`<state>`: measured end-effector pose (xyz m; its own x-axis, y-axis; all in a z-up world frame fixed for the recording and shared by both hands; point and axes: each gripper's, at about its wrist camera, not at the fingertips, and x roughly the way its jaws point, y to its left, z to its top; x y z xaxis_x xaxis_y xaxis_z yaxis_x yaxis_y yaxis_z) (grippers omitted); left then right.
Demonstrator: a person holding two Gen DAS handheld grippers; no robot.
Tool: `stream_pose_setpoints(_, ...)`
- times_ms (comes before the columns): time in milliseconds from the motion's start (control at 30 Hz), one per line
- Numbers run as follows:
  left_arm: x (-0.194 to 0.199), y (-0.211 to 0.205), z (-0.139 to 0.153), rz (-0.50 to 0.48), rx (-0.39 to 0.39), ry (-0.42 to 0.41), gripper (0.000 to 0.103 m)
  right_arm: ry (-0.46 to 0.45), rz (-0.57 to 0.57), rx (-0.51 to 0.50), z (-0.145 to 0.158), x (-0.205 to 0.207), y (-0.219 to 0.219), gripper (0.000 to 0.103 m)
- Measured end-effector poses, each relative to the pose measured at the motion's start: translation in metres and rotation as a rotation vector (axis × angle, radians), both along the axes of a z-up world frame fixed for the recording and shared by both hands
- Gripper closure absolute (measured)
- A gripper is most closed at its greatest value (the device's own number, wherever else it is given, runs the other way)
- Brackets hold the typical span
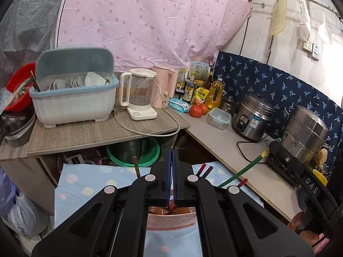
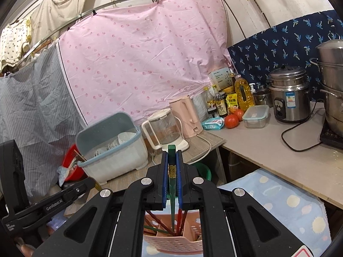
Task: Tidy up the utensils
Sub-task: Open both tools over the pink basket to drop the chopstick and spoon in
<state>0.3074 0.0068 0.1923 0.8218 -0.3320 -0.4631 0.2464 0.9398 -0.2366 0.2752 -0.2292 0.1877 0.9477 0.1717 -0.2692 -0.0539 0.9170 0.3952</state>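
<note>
Chopsticks: a green chopstick [image 2: 172,177] is clamped upright between the blue pads of the right tool [image 2: 172,180], its lower end reaching down into the pink holder [image 2: 173,244], a perforated basket that already carries several red and green sticks. Left tool [image 1: 171,182] has its pads drawn nearly together above the same holder [image 1: 171,221]; whether they pinch the red tip [image 1: 171,207] just below them cannot be told. Further sticks lie on the blue cloth [image 1: 85,184]: one brown [image 1: 136,167], two red [image 1: 203,170]. Behind, the counter [image 1: 85,132] bears a dish rack [image 1: 72,98], a glass kettle [image 1: 140,94] and a pink kettle [image 1: 165,87]; two tomatoes [image 1: 198,109] sit near a rice cooker [image 1: 253,120].
</note>
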Motion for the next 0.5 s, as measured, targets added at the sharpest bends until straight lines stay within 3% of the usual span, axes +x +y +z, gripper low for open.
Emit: stream_pose_setpoints(500, 0.026, 0.002, -0.046, 0.019, 0.0, 0.088, 0.1, 0.09, 0.031, -0.037, -0.045, 0.024, 0.018, 0.096)
